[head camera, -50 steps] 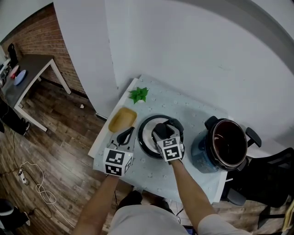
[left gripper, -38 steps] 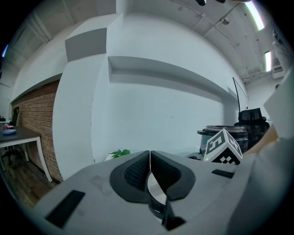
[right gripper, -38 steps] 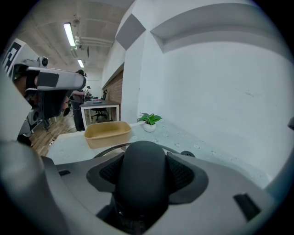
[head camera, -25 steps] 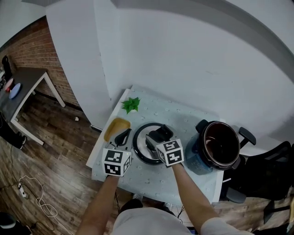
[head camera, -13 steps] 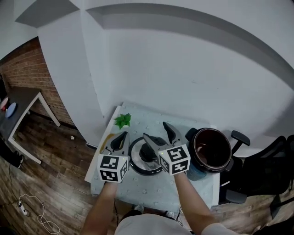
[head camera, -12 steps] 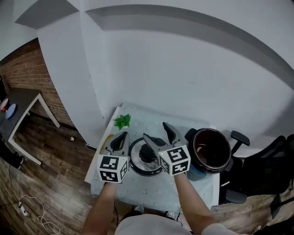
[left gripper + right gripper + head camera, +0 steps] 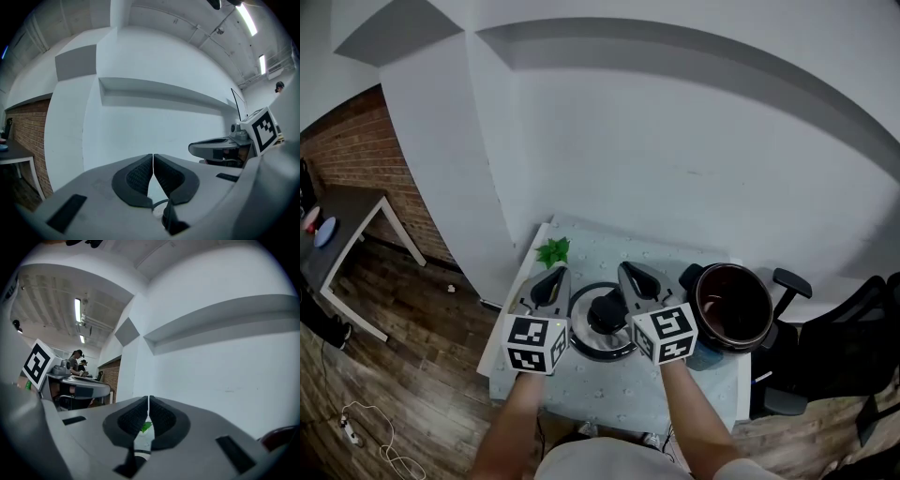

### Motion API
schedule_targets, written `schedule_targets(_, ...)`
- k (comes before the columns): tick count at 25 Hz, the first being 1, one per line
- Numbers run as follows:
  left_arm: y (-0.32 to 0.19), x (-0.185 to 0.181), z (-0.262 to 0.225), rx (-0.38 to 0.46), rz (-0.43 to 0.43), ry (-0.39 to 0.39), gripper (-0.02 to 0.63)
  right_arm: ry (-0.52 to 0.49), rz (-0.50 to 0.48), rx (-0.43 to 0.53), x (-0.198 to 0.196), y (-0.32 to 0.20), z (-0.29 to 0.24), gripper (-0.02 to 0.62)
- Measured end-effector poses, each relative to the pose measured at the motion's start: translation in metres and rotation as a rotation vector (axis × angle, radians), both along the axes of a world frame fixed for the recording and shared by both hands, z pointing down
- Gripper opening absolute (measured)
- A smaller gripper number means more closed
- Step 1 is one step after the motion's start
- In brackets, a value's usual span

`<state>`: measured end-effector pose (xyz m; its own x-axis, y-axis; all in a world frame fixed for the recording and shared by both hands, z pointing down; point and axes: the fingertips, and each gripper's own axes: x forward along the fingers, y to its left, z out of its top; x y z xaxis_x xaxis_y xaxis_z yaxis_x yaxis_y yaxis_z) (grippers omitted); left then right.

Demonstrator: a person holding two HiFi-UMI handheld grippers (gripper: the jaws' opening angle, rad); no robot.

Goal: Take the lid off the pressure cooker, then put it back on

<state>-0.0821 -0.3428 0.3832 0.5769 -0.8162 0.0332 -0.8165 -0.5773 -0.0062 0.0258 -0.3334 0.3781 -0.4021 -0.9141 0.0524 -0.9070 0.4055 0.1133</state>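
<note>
So, the first half of the job looks done: the lid (image 7: 598,337) is already off and lies flat on the surface (image 7: 609,382), at the 9 o'clock side of the open pressure cooker (image 7: 701,305). What is left, as I judge it, is the whole return: grasp the lid, carry it over the pot and seat it.

Neither tool has hold of it. The left gripper (image 7: 551,279) hangs off the lid's 10 o'clock edge, and its own view shows the left gripper (image 7: 153,159) with jaws pressed together and nothing between them, only bare wall ahead. The right gripper (image 7: 630,274) sits above the lid's 2 o'clock side; seen along its own jaws, the right gripper (image 7: 148,401) is likewise closed and empty, with a sliver of green leaf visible through the gap lower down.

The lid is a round disc, bright metal inside a dark rim, with a chunky black knob (image 7: 607,309) at its centre. The cooker is a squat drum with a dark bluish wall, a deep reddish-brown bowl and black side handles. The surface wears a pale dotted covering, and a small green plant (image 7: 551,250) stands at the lid's 11 o'clock.
</note>
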Motion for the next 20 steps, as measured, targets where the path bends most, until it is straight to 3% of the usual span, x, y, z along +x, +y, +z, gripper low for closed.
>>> schedule_targets(1,-0.0001,-0.0009,0.0001,0.0,-0.001,-0.001,0.017,-0.003,0.001,0.0,0.0,-0.0002,-0.0001,0.002)
schedule_targets(20,-0.0051,-0.0046,0.0064,-0.002,-0.004,-0.002,0.017,-0.006,-0.008,-0.02,0.0029,-0.0067,0.0002,0.002)
